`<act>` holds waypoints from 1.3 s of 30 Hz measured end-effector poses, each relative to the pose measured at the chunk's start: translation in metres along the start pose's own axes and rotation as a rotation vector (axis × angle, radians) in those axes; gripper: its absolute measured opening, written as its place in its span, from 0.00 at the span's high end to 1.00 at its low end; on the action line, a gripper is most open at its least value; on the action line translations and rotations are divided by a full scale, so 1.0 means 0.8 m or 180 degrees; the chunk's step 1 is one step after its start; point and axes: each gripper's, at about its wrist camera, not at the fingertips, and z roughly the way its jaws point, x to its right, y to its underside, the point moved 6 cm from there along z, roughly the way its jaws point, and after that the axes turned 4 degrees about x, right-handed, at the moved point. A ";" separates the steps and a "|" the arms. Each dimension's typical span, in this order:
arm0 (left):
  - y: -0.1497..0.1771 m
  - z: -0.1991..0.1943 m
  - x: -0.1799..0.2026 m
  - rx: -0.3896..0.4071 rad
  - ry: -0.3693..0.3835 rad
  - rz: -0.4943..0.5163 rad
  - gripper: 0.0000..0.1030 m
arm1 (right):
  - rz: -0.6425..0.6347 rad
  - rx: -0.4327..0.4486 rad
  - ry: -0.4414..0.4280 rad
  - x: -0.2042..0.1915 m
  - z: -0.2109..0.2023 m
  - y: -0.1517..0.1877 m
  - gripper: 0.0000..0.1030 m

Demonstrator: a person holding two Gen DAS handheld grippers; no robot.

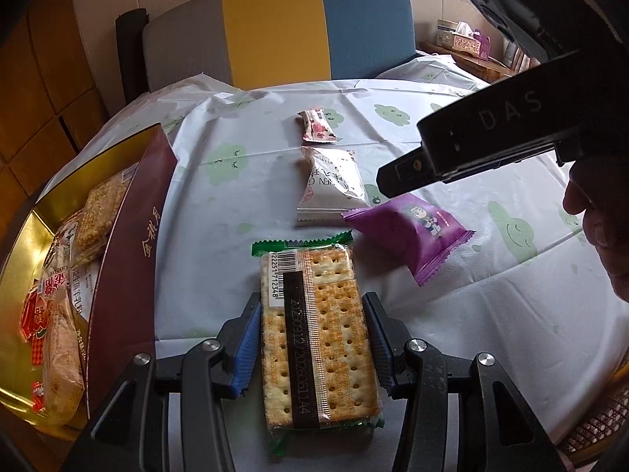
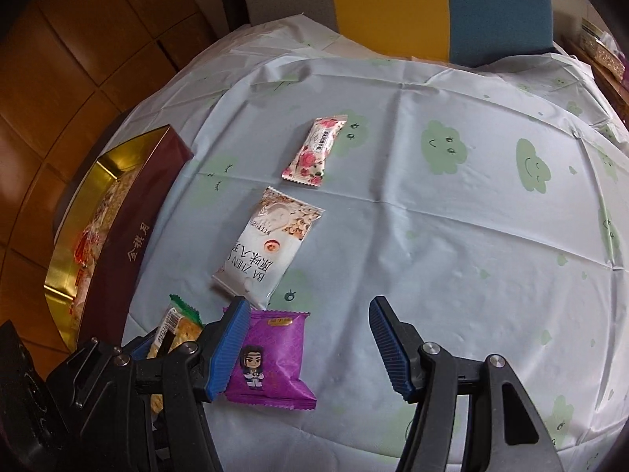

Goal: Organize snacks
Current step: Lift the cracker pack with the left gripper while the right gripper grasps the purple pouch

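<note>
My left gripper (image 1: 314, 338) is shut on a green-edged cracker pack (image 1: 314, 330), its blue pads against both long sides, low over the table. The same pack shows in the right wrist view (image 2: 177, 326). My right gripper (image 2: 310, 350) is open and empty above the purple snack pack (image 2: 271, 365), which lies partly between its fingers; the pack also shows in the left wrist view (image 1: 412, 232). A white snack bag (image 2: 267, 244) and a pink floral snack bar (image 2: 314, 149) lie farther back. The maroon box (image 1: 129, 236) with a gold inside holds several snacks at the left.
The table wears a pale cloth with green cloud faces (image 2: 444, 149). A grey, yellow and blue chair back (image 1: 283, 31) stands behind the table. A tissue box (image 1: 464, 39) sits on a sill at the far right. A wooden floor lies to the left.
</note>
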 end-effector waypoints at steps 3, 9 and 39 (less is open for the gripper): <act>0.004 -0.004 0.003 0.0036 -0.0031 0.0016 0.51 | -0.0089 -0.0099 0.0065 -0.004 0.010 0.006 0.38; 0.005 -0.005 0.002 0.0054 -0.0053 0.0002 0.51 | -0.0397 -0.0114 0.0217 -0.013 0.010 0.008 0.65; 0.007 -0.002 -0.004 0.0117 0.0030 -0.0096 0.51 | 0.0307 -0.0136 -0.0146 0.026 -0.009 -0.008 0.43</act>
